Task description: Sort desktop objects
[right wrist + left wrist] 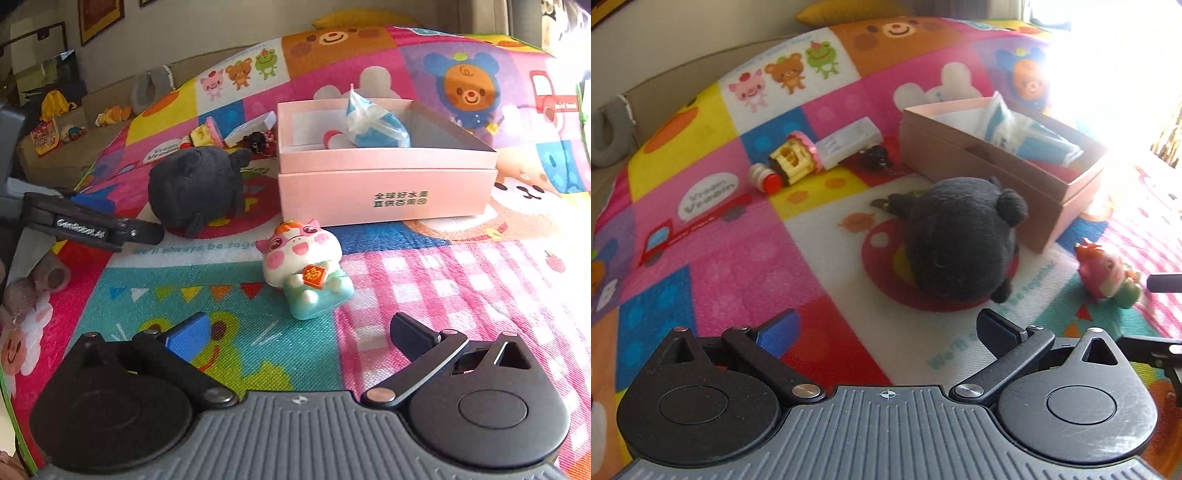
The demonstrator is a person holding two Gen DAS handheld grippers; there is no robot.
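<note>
Left gripper (886,328): fingers spread wide, nothing between them, held low over the patchwork play mat (738,258). Black plush toy (960,236) lies straight ahead of it, just beyond the fingertips, resting on a red circle printed on the mat.

Pink cardboard box (979,162) sits ahead and to the right of the left gripper, just behind the plush; lid off, blue-and-white plastic packets (1027,136) inside.

Ahead-left, well past the plush: a small cluster of a yellow toy building (792,158) with pink roof, a red-capped small bottle (764,179) touching its near end, a white rectangular case (849,142) against its far end, and a small dark trinket (875,155) beside the case. Too small to name the trinket.

Right gripper (299,332): also wide open and empty. Cartoon cat figurine (306,269), pink-and-white with a mint-green base and a red tag, lies tilted on the mat directly ahead, close to the fingertips but apart from them. The pink box stands behind the figurine, printed text on its near wall. Plush lies ahead-left of this gripper, with the left gripper's finger just beside it.
</note>
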